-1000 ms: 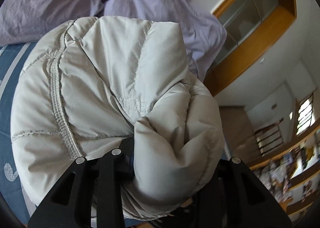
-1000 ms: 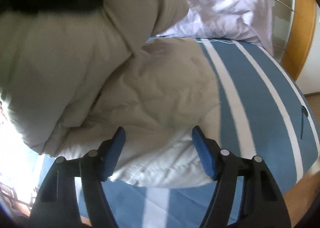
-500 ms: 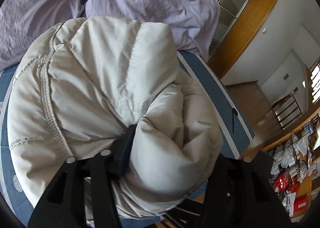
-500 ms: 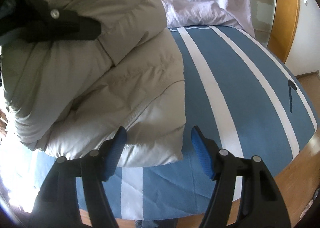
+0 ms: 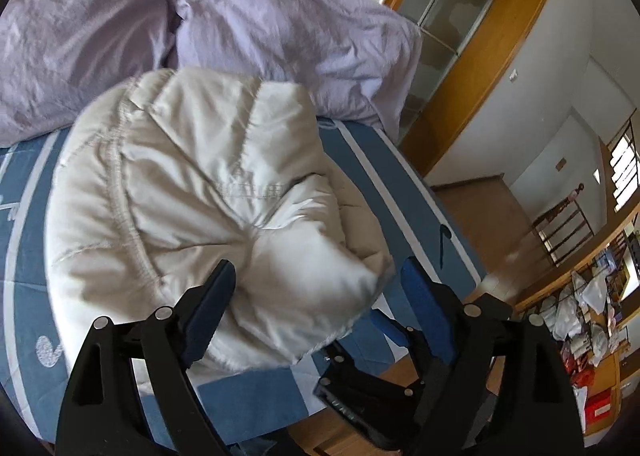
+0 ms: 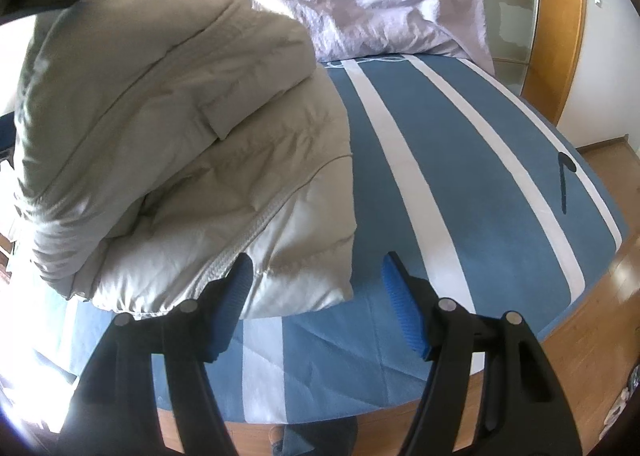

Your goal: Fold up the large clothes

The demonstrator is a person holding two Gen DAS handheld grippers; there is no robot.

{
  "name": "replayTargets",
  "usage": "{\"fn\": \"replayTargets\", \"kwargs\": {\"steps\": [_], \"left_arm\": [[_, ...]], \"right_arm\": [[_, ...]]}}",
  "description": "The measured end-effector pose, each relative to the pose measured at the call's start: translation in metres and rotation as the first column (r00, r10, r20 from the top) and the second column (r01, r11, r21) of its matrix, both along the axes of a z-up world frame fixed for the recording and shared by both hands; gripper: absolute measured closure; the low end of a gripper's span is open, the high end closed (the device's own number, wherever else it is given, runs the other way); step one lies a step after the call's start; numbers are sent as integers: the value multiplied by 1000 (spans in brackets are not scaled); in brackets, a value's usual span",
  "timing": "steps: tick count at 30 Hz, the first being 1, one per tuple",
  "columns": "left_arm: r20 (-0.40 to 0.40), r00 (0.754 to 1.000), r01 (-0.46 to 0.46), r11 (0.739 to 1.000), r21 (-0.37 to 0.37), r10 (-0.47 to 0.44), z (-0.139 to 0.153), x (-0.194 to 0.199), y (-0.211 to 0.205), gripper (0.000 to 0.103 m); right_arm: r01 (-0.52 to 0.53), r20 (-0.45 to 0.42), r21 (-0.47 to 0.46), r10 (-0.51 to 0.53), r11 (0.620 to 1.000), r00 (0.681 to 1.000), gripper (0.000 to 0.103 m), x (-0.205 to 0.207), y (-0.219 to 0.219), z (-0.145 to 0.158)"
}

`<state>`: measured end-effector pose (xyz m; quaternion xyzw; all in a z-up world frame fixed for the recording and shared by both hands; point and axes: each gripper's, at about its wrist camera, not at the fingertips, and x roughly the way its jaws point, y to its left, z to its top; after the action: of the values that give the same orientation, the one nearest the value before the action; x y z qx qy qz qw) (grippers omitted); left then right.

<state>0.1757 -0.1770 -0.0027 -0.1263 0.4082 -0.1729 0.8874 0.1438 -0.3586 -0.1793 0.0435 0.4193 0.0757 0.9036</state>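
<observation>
A puffy off-white jacket [image 5: 192, 191] lies folded over itself on the blue-and-white striped bed [image 5: 400, 183]. My left gripper [image 5: 320, 288] hovers at the jacket's near edge with its jaws opening. The bulging top fold sits loosely between the blue pads [image 5: 424, 296], and the right pad is clear of the cloth. In the right wrist view the jacket [image 6: 172, 123] fills the left half. My right gripper [image 6: 320, 296] is open just in front of the jacket's lower corner, with nothing pressed between its pads. The right gripper [image 5: 380, 340] also shows low in the left wrist view.
Two lilac pillows [image 5: 280, 27] lie at the head of the bed behind the jacket. A wood-framed glass door [image 5: 460, 19] stands beyond them. The bed's near edge [image 6: 580, 312] drops to wooden floor [image 6: 592, 376]. Cluttered shelves [image 5: 592, 304] line the far right.
My left jaws spread wide and let go of the jacket's fold, which now rests on the jacket. Both grippers drew back from the jacket; the right stayed open.
</observation>
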Motion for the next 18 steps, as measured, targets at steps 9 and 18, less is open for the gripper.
{"fn": "replayTargets", "kwargs": {"steps": [9,18], "left_arm": [[-1,994,-113,992,48,114,3,-12,30,14],[-31,988,-148,984,98,151,-13,-16,34,14]], "right_arm": [[15,6,0,-15,1000,1000,36,-12,-1,3],[27,7,8,-27,1000,1000,36,-22,-5,7]]}}
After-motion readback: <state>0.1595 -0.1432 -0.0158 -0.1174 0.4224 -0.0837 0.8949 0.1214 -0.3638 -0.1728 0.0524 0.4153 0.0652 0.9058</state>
